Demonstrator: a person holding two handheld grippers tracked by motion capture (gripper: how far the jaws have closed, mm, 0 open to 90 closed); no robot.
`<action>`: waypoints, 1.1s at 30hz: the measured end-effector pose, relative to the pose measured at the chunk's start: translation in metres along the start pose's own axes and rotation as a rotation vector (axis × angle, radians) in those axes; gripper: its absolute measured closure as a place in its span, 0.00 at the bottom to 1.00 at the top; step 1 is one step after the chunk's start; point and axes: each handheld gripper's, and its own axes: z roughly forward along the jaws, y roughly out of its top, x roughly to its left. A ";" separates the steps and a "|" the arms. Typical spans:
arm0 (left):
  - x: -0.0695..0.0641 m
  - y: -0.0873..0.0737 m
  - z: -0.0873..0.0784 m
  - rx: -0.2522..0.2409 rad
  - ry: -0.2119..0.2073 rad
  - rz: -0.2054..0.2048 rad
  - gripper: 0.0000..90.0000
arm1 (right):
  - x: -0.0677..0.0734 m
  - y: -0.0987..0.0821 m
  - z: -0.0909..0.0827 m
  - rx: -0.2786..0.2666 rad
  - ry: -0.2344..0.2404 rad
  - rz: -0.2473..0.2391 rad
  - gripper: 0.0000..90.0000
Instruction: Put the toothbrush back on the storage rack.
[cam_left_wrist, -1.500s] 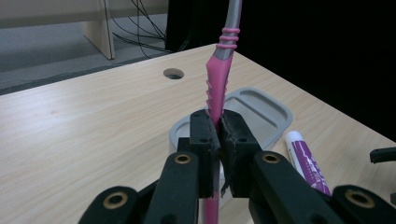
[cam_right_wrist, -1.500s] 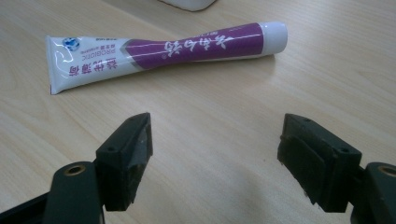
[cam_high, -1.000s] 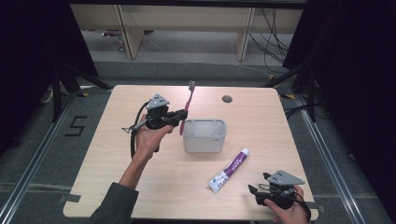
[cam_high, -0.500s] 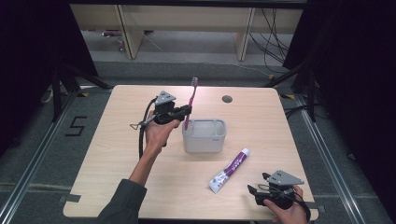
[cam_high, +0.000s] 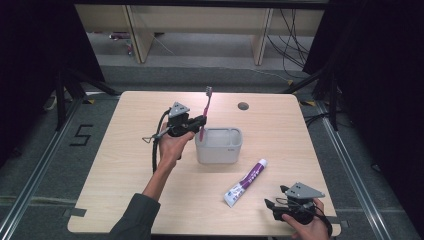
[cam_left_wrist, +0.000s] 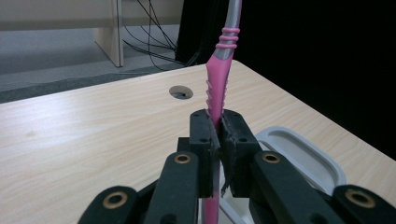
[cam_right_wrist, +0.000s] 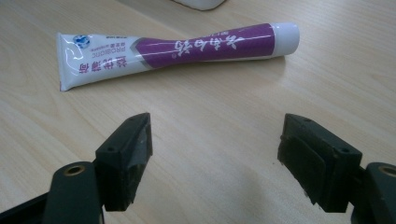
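My left gripper (cam_high: 201, 121) is shut on a pink toothbrush (cam_high: 205, 111), which it holds upright, bristles up, over the left end of a grey holder cup (cam_high: 220, 146). In the left gripper view both pads clamp the pink toothbrush handle (cam_left_wrist: 216, 91), and the holder's rim (cam_left_wrist: 299, 149) lies just below to the right. A purple and white toothpaste tube (cam_high: 245, 182) lies flat on the table in front of the holder. My right gripper (cam_high: 272, 206) rests near the table's front right edge, open, with its jaws (cam_right_wrist: 215, 158) pointing at the toothpaste tube (cam_right_wrist: 177, 51) a short way ahead.
The light wood table (cam_high: 125, 175) has a round cable hole (cam_high: 243, 106) at the back. Black frame legs and cables stand behind it, with a shelf unit (cam_high: 200, 30) on the floor beyond. A floor mark "5" (cam_high: 80, 135) lies at the left.
My left gripper has carried the toothbrush rightward and down, from beside the holder to over its left end. The right gripper and the toothpaste tube have kept still.
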 end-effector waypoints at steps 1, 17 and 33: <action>0.000 -0.001 0.001 0.001 0.000 0.000 0.93 | 0.000 0.000 0.000 -0.002 0.001 -0.001 0.29; 0.001 -0.016 0.006 0.011 0.009 -0.011 0.92 | 0.000 0.000 0.001 -0.005 0.004 -0.005 0.29; 0.004 -0.023 0.004 0.034 0.028 0.018 0.91 | 0.001 0.000 0.002 0.000 0.014 0.001 0.29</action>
